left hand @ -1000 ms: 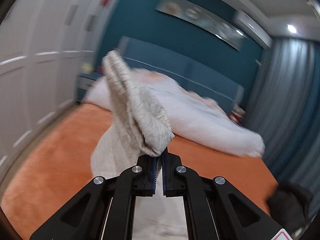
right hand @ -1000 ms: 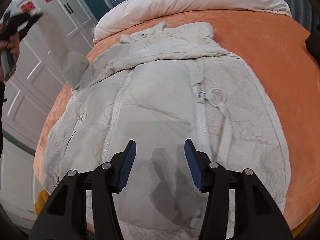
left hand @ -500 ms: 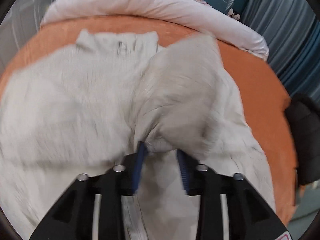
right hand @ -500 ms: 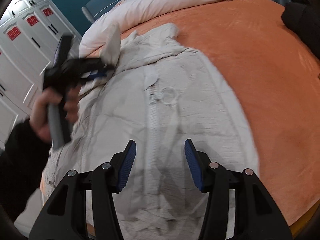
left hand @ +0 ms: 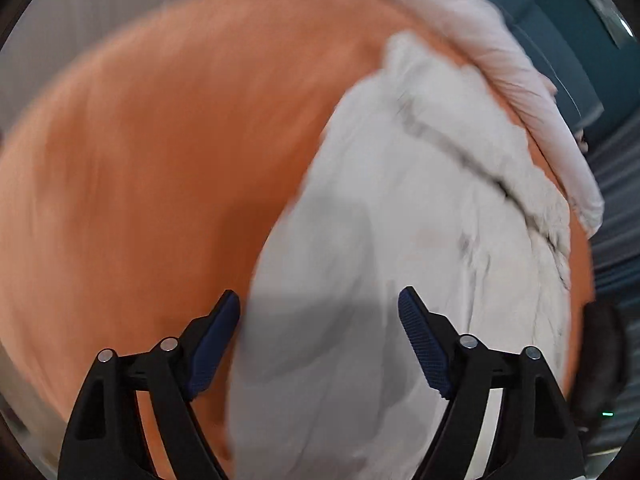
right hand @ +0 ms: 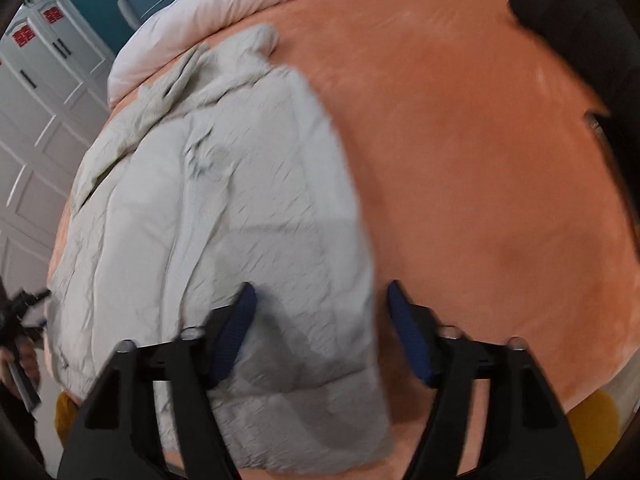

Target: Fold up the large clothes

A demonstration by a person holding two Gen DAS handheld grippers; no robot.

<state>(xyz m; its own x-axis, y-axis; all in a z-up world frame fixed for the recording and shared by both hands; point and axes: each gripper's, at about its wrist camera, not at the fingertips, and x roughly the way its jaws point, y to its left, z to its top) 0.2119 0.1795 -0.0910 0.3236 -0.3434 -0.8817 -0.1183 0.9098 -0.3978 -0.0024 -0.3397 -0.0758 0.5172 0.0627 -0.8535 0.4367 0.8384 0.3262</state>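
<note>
A large off-white padded jacket (right hand: pixel 224 216) lies flat on the orange bed, collar toward the pillows, one sleeve folded in across its front. It also shows in the left wrist view (left hand: pixel 400 260), blurred. My left gripper (left hand: pixel 320 328) is open and empty above the jacket's left edge. My right gripper (right hand: pixel 320 320) is open and empty above the jacket's lower right edge. The left gripper also shows small at the left edge of the right wrist view (right hand: pixel 24 308).
The orange bedspread (right hand: pixel 480 180) spreads wide to the right of the jacket. A rolled white duvet (right hand: pixel 248 4) lies at the head of the bed. A black garment (right hand: pixel 580 40) sits at the far right. White wardrobe doors (right hand: pixel 36 120) stand on the left.
My left gripper let go of the sleeve, which now lies folded over the jacket, and swung out to the jacket's left edge. My right gripper shifted right toward the jacket's right edge.
</note>
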